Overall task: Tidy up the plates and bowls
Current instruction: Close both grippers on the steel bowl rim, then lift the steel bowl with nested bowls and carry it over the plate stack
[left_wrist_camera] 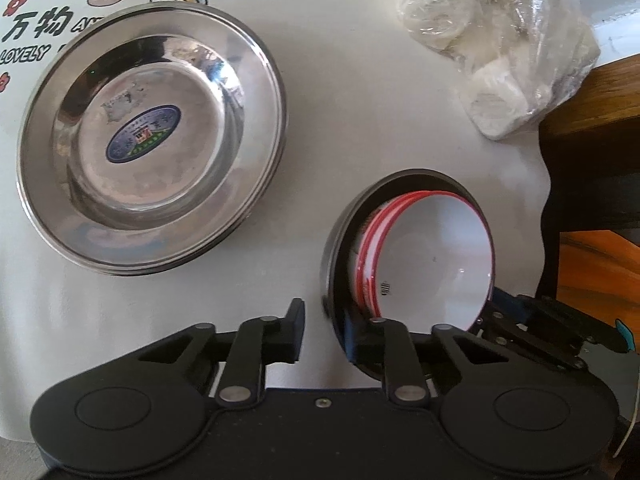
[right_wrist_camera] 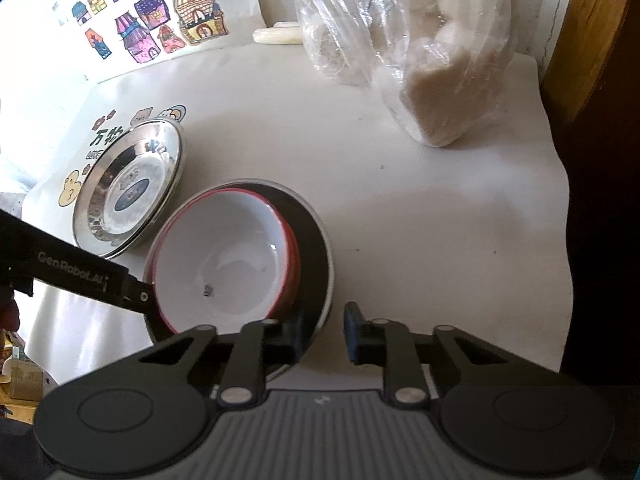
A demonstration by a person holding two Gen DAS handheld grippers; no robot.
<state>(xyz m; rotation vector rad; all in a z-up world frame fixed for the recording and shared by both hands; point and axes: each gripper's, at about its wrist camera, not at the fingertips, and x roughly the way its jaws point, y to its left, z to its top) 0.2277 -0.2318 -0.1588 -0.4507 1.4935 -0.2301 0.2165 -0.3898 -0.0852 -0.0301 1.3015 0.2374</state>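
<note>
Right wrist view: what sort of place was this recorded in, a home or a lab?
Probably a home. A white table cover printed with cartoon animals, a children's-style drawing of colourful houses propped behind it, and a plastic bag of pale food beside the dishes suggest a household table.

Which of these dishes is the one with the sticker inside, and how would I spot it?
Start at the white table and look toward the cartoon drawings at its edge. Partly covering them lies the steel plate, apart from the black bowl holding red-rimmed white bowls. It alone is shiny metal, with a blue oval sticker in its middle.
</note>
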